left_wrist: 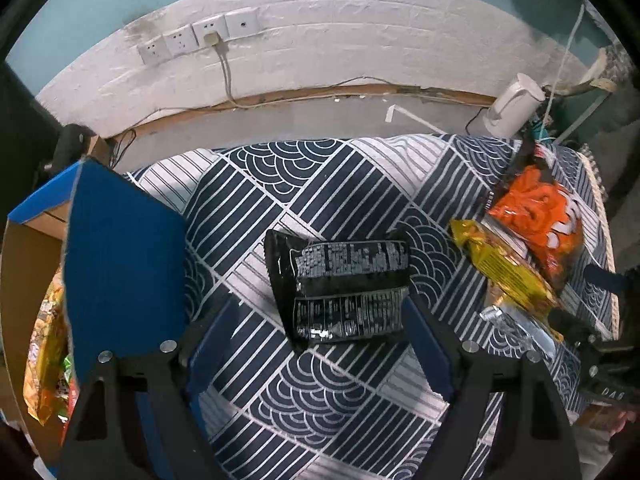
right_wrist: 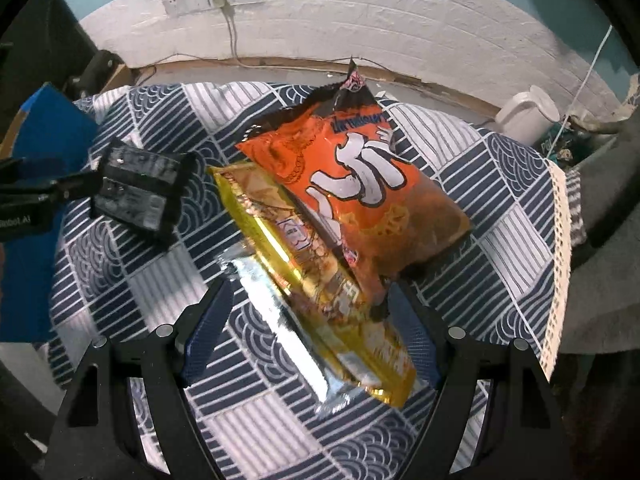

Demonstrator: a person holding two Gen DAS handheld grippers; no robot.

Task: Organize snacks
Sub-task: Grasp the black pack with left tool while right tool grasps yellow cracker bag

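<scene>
Snacks on a patterned cloth (left_wrist: pixel 320 400), box (left_wrist: pixel 24 240) at left

The box holds several packets (left_wrist: pixel 44 344); 3 bags lie outside: black (left_wrist: pixel 340 288), yellow (right_wrist: pixel 320 280), orange (right_wrist: pixel 360 184). Both the left gripper (left_wrist: pixel 316 320) and the right gripper (right_wrist: pixel 312 304) stand spread, gripping nothing.

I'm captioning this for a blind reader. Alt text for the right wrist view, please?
The open right gripper hangs over a yellow snack bag, partly under an orange bag, on a blue patterned cloth. A black packet lies left.
</scene>
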